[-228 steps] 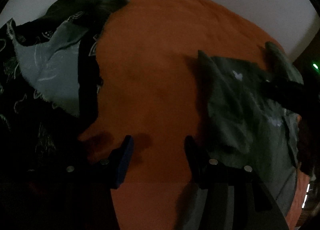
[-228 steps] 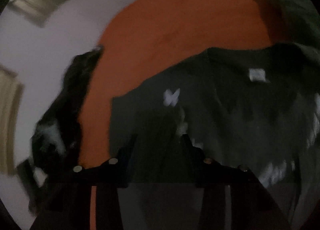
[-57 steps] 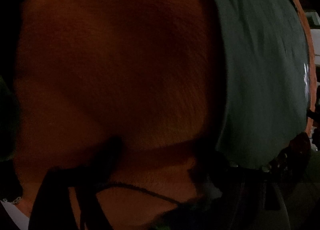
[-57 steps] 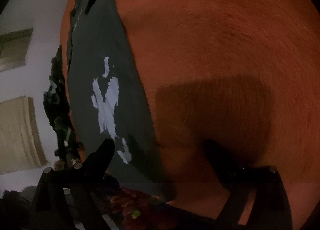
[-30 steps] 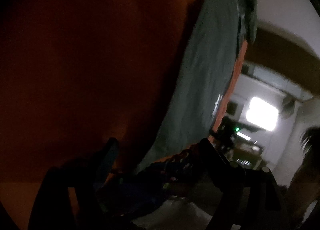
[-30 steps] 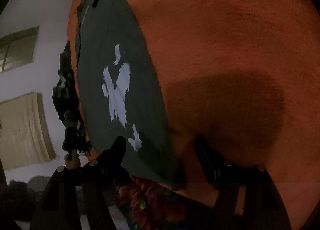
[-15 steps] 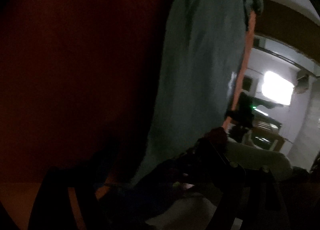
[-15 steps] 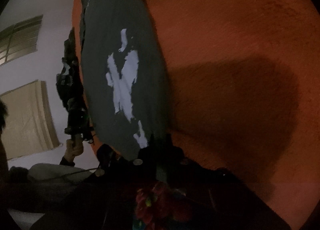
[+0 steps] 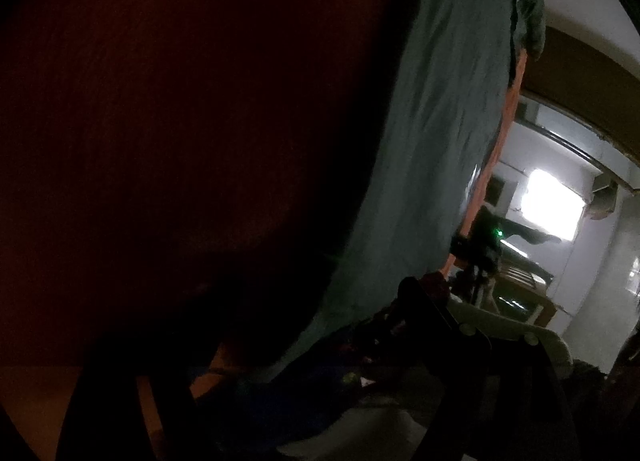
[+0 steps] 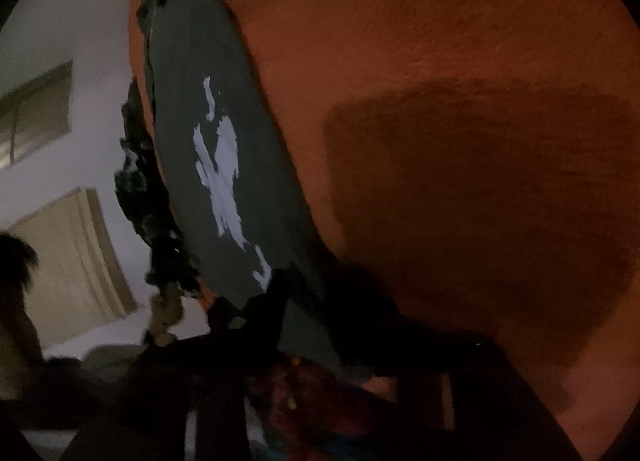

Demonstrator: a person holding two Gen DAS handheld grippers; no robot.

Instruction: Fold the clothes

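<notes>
- The right gripper [image 10: 292, 301] is pressed together on the near hem of the shirt [image 10: 240, 133].
- The left gripper [image 9: 280, 325] sits at the same hem; too dark to tell its state.
- The shirt lies flat on the orange bed [image 10: 440, 61]; it looks soft, light and limp, so the hem corners seem the best hold.
- The bed's edge is just beside the shirt on one side, open bed on the other.

Both views are dim and grainy, with black fisheye corners and strongly bent edges. In the left wrist view the only strong light is a blown-out bright window [image 9: 554, 203] far off; the orange cover [image 9: 180, 101] sinks into near-black red. In the right wrist view a broad soft shadow [image 10: 480, 213] lies on the cover, and the foreground is murky and slightly blurred.
</notes>
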